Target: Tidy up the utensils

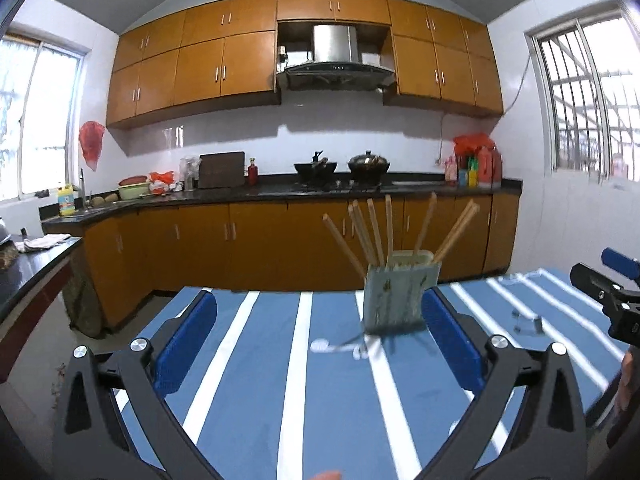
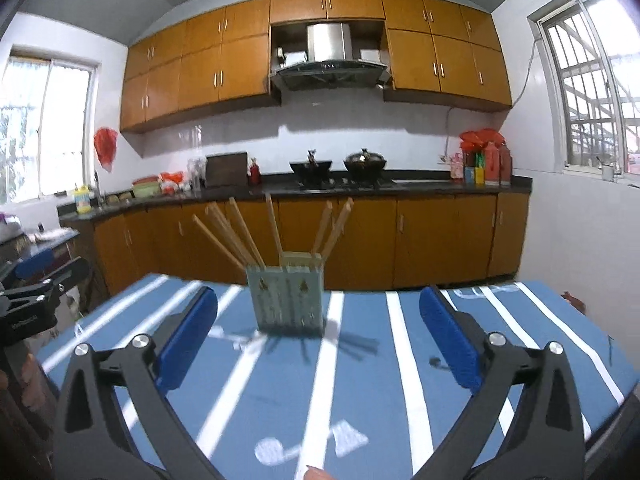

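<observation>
Presently on the tabletop [image 2: 360, 392], which is covered in a blue cloth with white stripes: one pale green utensil holder [image 1: 398, 296], box-shaped, standing upright toward the far edge. Contents: a bundle of wooden chopsticks [image 1: 370, 234], roughly eight, fanned outward with their tips rising above the holder's rim. From the right wrist view the same holder [image 2: 289, 300] sits left of centre, its chopsticks [image 2: 240, 232] splayed to both sides.

Left gripper [image 1: 320, 328]: black frame, blue fingers [image 1: 188, 344] spread wide apart, nothing between them; the holder stands beyond and just inside the right-hand finger, not touched. Right gripper [image 2: 319, 328]: same build, blue fingers [image 2: 450, 340] likewise spread wide with only bare cloth between them; the holder lies ahead, nearer the left-hand finger, apart from it. Each gripper shows at the edge of the other's view, the right gripper [image 1: 616, 280] at the right side and the left gripper [image 2: 36, 280] at the left side.

Background: dark kitchen counter [image 1: 280, 192] along the far wall, carrying a wok [image 1: 316, 170], a lidded pot [image 1: 368, 166] and red bottles [image 1: 486, 164]; orange wall cupboards [image 1: 200, 64] above; range hood [image 1: 336, 60] at centre.
</observation>
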